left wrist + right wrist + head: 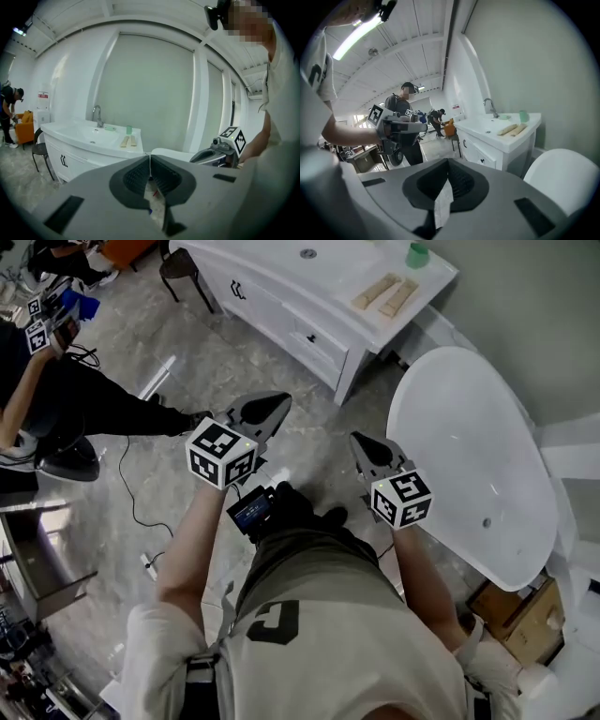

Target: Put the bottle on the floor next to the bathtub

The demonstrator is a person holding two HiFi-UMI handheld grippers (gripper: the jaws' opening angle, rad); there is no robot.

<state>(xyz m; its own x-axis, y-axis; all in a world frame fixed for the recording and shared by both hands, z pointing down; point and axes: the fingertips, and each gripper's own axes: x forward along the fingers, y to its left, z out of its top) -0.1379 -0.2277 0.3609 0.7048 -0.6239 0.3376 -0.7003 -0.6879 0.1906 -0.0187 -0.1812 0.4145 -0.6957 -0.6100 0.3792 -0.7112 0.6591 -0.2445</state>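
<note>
While you look down from the head view, the entries run left to right as follows.

Far left: a second person in dark clothing, holding a marker-cubed gripper. A thin black cable trails beside them over the grey floor.

Left of centre: your left gripper, held up in front of your body with its marker cube toward you. In the left gripper view its jaws are pressed together, with nothing between the pads.

Centre: a small black device with a lit screen, low against your body between the two grippers.

Right of centre: your right gripper, held up level with the other. In the right gripper view its jaws are closed tight and empty.

Top centre: a white vanity surface with a basin. It carries two wooden pieces side by side and a green cup near the far corner.

Right: the white oval bathtub, with one end near the vanity's corner.

Lower right: a cardboard box on the floor, just beside the bathtub.

Bottle: you cannot pick it out in any view, and neither gripper carries it. A pale patch with a red and a blue fleck shows through the slot under the left jaws, too small to identify.
</note>
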